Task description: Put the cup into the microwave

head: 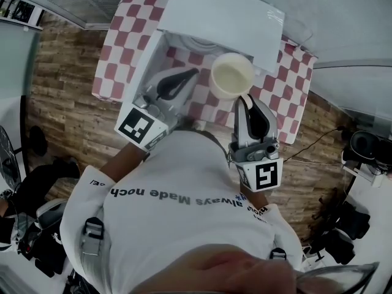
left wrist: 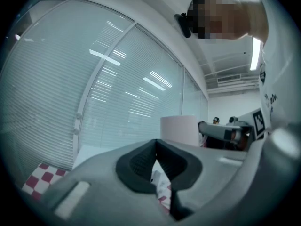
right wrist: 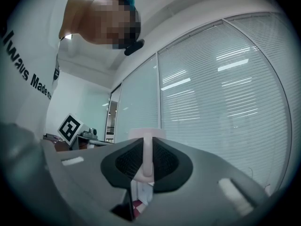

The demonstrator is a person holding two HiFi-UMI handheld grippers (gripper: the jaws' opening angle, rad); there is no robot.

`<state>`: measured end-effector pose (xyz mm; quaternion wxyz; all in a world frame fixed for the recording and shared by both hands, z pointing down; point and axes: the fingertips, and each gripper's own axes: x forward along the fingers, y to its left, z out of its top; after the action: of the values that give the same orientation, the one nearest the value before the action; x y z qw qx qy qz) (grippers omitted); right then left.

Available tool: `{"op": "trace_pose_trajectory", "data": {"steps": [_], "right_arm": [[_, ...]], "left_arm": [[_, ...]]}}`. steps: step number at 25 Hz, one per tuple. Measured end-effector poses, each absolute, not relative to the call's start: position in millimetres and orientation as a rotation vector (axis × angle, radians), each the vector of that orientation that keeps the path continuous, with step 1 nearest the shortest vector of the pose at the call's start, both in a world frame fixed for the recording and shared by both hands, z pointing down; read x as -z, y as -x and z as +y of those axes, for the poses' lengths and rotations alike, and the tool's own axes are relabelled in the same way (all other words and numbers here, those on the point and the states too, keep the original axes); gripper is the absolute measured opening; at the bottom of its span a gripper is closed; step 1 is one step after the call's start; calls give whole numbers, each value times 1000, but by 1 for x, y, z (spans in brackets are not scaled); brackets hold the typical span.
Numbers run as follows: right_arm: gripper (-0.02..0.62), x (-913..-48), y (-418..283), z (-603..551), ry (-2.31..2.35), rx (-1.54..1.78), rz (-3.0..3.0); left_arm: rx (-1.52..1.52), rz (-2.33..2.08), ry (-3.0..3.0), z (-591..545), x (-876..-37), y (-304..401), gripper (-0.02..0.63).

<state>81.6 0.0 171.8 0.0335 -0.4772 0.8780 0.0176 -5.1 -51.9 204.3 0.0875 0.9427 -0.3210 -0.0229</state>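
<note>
A cream cup (head: pixel 231 74) hangs over the checkered table in front of the white microwave (head: pixel 223 14), whose door (head: pixel 147 63) stands swung out to the left. My right gripper (head: pixel 244 98) is shut on the cup's handle (right wrist: pixel 147 157), which shows as a pale strip pinched between the dark pads, with the cup body (right wrist: pixel 146 134) just beyond them. My left gripper (head: pixel 193 73) is level to the left of the cup, shut with nothing in it, beside the open door. In the left gripper view the cup (left wrist: pixel 178 129) and the right gripper (left wrist: pixel 225 133) show past the closed jaw tips (left wrist: pixel 156 147).
The red-and-white checkered table (head: pixel 125 48) stands on a wood-plank floor (head: pixel 61 97). Windows with blinds (left wrist: pixel 70 93) run behind the table. Dark equipment and cables (head: pixel 361 152) lie at the right, more gear (head: pixel 37 225) at the lower left.
</note>
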Motion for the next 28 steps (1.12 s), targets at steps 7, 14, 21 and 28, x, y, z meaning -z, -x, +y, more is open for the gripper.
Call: {"op": "trace_pose_trajectory", "data": {"steps": [7,14,21,28], "right_arm": [[40,-194,-93,-5,1470,-6,2708],[40,-238,-94,-16,1480,23,2742],[40,-281,-90,-27,1460,35,2775],[40,-321,-83,-38,1456,60,2794]], "left_arm": [[19,-962,-2785,-58,-229,-3,5],[-17,-957,-2764,-68,-266,-3,5],[-29,-969,-2736,-82,-304,-1,5],[-45,-972,-2718,-91,-341,-5,5]]}}
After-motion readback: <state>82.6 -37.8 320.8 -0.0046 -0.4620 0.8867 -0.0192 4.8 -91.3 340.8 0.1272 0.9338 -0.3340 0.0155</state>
